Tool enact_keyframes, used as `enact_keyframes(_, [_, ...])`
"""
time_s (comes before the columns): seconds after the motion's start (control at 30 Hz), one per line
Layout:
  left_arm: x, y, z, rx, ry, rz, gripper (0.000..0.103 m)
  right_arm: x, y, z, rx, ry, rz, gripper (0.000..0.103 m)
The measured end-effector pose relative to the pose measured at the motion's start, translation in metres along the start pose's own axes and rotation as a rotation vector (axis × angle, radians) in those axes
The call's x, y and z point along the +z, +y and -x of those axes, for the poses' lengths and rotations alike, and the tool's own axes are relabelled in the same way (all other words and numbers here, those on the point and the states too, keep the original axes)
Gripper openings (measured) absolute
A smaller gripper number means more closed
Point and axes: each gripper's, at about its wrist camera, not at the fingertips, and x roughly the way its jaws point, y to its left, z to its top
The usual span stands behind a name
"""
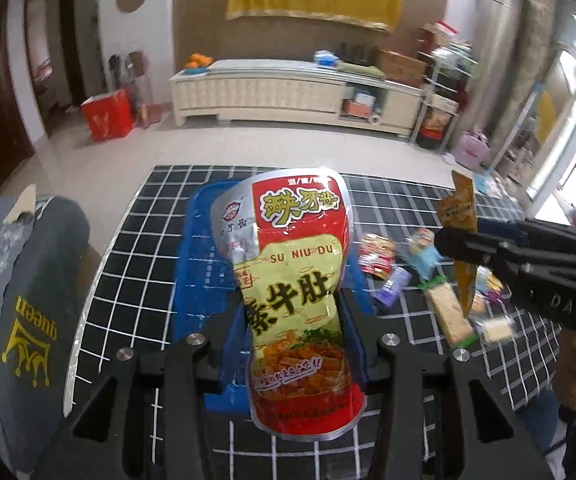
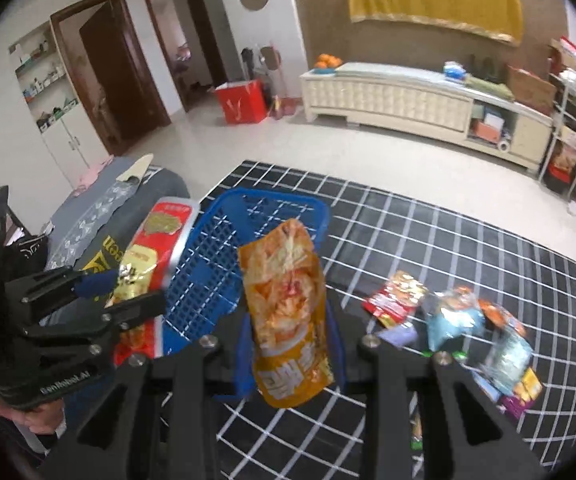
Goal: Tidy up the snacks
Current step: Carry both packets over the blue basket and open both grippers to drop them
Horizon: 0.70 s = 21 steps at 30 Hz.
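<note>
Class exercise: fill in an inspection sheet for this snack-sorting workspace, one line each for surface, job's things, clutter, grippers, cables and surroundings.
Surface: black tablecloth with white grid lines.
Job's things: blue perforated plastic basket, nothing seen inside; red-and-yellow foil snack pouch; orange foil snack packet; loose small snack packets on the cloth.
Clutter: grey printed fabric beside the table.
Grippers: left gripper shut on the pouch; right gripper shut on the orange packet; both raised near the basket.
Cables: nothing seen.
Surroundings: cream low cabinet, red bag, yellow cloth.
</note>
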Motion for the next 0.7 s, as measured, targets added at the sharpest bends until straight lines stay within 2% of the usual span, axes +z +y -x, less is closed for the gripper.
enact_keyframes(0.2, [0.004,0.015,-0.036,0.008,0.072,-0.003,0.041,0.014,0.017,-0.039,0.006,0.064,0.006,0.037])
enact_keyframes(0.3, [0.004,0.024,-0.048,-0.012,0.089,0.013,0.041,0.020,0.023,-0.053,-0.002,0.084,0.019,0.037])
enact_keyframes(0.37, [0.003,0.028,-0.056,-0.024,0.089,0.005,0.041,0.021,0.026,-0.059,-0.010,0.094,0.020,0.037])
enact_keyframes(0.53, [-0.003,0.032,-0.076,-0.033,0.145,-0.021,0.041,0.015,0.028,-0.082,-0.013,0.152,0.011,0.037])
enact_keyframes(0.63, [-0.007,0.031,-0.086,-0.050,0.164,-0.031,0.042,0.014,0.029,-0.089,-0.032,0.154,0.007,0.037])
enact_keyframes(0.7, [-0.011,0.030,-0.092,-0.029,0.168,-0.052,0.042,0.015,0.029,-0.093,-0.037,0.155,0.005,0.037])
